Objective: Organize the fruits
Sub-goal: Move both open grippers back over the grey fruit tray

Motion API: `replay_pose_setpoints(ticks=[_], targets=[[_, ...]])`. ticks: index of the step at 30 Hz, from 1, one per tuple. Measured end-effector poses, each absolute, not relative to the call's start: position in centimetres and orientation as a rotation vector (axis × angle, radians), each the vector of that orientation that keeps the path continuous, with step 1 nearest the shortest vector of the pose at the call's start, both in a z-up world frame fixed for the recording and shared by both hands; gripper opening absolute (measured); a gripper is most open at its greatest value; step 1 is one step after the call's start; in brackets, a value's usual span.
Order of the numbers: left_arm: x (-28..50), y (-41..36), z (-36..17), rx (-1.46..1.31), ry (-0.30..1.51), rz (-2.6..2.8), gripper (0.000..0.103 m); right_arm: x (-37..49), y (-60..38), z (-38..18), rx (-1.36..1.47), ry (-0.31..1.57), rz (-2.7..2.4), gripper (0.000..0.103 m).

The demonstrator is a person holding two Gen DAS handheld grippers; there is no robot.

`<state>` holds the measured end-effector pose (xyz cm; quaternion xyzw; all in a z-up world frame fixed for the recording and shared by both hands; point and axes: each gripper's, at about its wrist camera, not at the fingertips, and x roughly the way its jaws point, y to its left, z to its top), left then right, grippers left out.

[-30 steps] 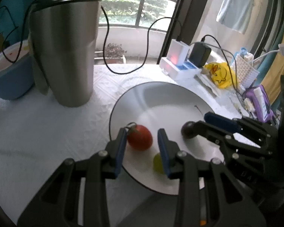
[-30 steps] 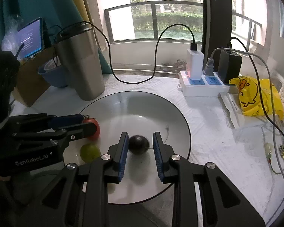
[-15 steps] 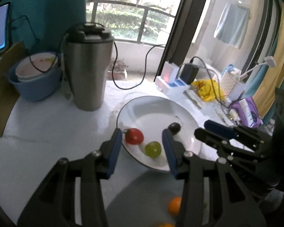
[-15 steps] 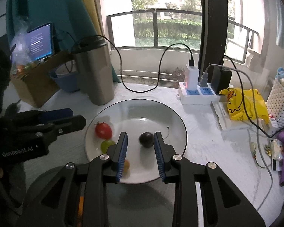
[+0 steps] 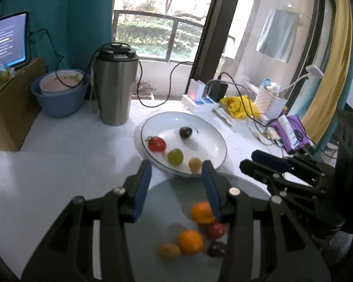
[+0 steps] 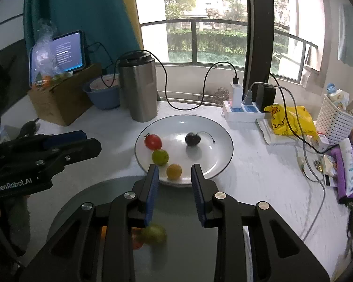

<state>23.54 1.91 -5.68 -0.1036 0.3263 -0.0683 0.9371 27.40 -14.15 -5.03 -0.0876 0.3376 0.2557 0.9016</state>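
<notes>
Fruit waits on the grey plate (image 5: 167,195) below both grippers; the left gripper (image 5: 176,176), fingers spread and empty, hangs nearest the orange (image 5: 201,212), right gripper (image 6: 173,178) likewise spread.

Both claws, left (image 5: 176,172) and right (image 6: 174,177), back off the white plate (image 6: 220,155), empty.

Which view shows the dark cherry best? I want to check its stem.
The right wrist view: the dark cherry sits unobstructed on the white plate, its stem curving right. The left wrist view shows it smaller and blurrier, the stem barely visible.
</notes>
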Motion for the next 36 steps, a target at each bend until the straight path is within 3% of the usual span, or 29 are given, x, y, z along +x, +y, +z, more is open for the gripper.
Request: replay_pose_setpoints(ticks=[25, 27, 29, 36], targets=[[16.5, 1.8, -10.4, -0.224, 0.719, -0.166, 0.047, 19.6, -14.8, -9.1, -0.244, 0.778, 0.500, 0.031], [16.2, 1.8, -10.6, -0.223, 0.723, -0.165, 0.051, 19.4, -14.9, -9.5, -0.236, 0.791, 0.506, 0.031], [15.7, 2.1, -10.8, -0.232, 0.719, -0.168, 0.074, 19.3, -14.9, -9.7, -0.216, 0.808, 0.520, 0.031], [15.1, 3.3, -11.6, -0.272, 0.732, -0.145, 0.074, 18.5, -13.9, -10.9, -0.230, 0.845, 0.562, 0.032]])
